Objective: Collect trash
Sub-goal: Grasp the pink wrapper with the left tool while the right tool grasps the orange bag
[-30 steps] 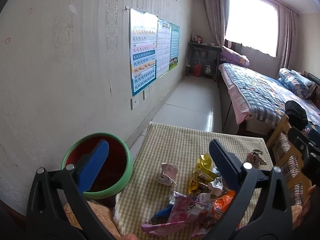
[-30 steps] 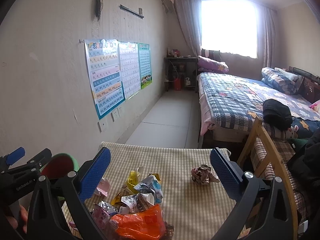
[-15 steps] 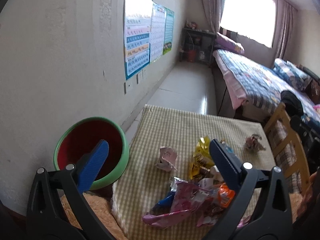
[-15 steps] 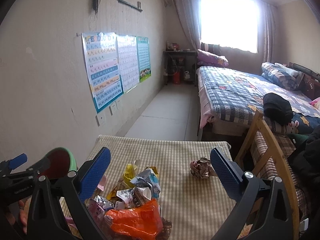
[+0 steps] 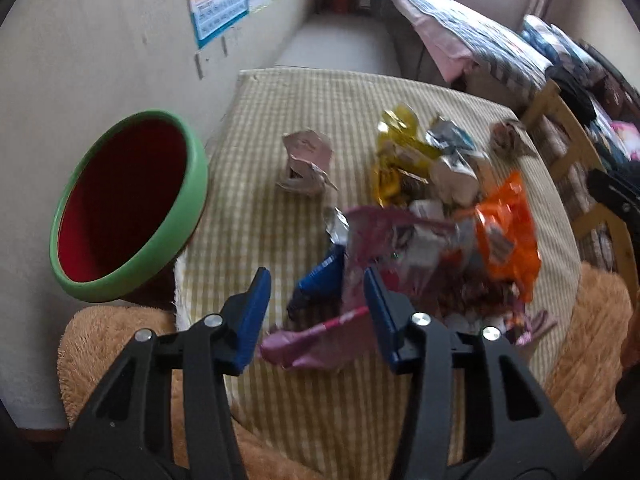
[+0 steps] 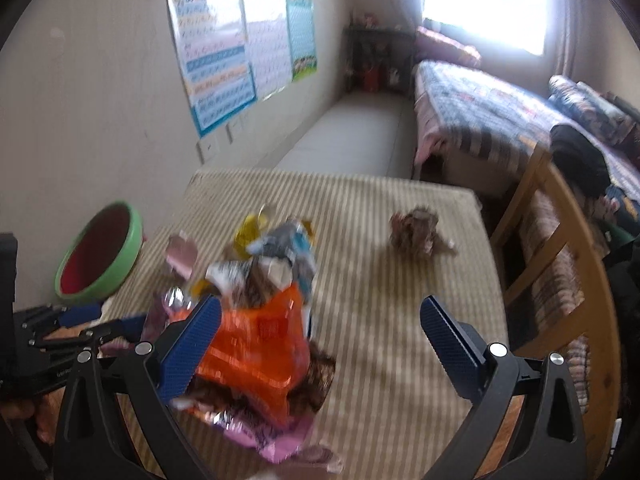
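Observation:
A heap of wrappers lies on the checked tablecloth (image 5: 280, 92): a pink wrapper (image 5: 316, 340), a blue one (image 5: 320, 280), an orange bag (image 5: 508, 236), yellow foil (image 5: 396, 148) and a crumpled pink carton (image 5: 306, 160). My left gripper (image 5: 318, 316) is open, its jaws partly closed in on either side of the pink and blue wrappers. My right gripper (image 6: 320, 352) is wide open low over the orange bag (image 6: 260, 344). A crumpled ball (image 6: 416, 232) lies apart at the far right. A red bin with a green rim (image 5: 124, 204) stands left of the table; it also shows in the right wrist view (image 6: 100, 256).
A wooden chair (image 6: 560, 256) stands at the table's right side. A bed (image 6: 500, 104) is beyond it. The wall with posters (image 6: 240, 68) runs along the left. A tan fleece cover (image 5: 112, 336) hangs at the near edge.
Both grippers have dropped and tilted down toward the wrapper heap. The left jaws have narrowed around the pink and blue wrappers. The right jaws stay wide.

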